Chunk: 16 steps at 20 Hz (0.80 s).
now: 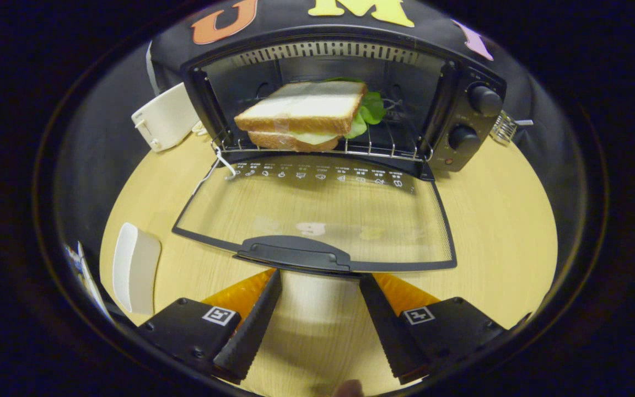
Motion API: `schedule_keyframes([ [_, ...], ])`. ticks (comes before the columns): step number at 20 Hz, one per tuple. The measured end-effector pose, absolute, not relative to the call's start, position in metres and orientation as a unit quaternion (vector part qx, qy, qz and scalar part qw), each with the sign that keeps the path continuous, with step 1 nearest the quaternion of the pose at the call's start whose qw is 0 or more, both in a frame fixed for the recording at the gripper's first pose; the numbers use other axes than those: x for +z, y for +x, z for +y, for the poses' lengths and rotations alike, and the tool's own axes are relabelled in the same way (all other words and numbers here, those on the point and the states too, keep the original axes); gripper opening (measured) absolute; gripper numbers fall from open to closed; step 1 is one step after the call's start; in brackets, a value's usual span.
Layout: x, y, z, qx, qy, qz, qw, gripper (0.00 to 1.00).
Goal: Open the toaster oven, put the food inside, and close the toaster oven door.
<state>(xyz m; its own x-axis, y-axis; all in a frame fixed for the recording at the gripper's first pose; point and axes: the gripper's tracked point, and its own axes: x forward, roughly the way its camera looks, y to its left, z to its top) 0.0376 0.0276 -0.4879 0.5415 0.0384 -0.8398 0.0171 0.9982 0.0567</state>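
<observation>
Two fingers of the gripper [320, 275] stand spread apart, holding nothing, their tips just short of the door handle [294, 253]. The glass door [317, 212] of the toaster oven [345, 105] lies fully lowered over the wooden table [494, 220], handle edge nearest the fingers. Judged rigid and hinged at the far edge, the door should swing up with light force; the glass is probably slick, so take hold at the moulded handle bar, or push up from beneath it. Beyond the door, the sandwich [301, 116] rests on the wire rack [383, 146] inside the cavity. Only closing appears to remain. Two control knobs [484, 100] sit beside the cavity
</observation>
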Motion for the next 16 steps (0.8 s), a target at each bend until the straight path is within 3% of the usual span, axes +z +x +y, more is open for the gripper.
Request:
schedule_keyframes([
  [16, -0.34, 0.067, 0.026, 0.026, 0.031, 0.318, 0.947, 0.95],
])
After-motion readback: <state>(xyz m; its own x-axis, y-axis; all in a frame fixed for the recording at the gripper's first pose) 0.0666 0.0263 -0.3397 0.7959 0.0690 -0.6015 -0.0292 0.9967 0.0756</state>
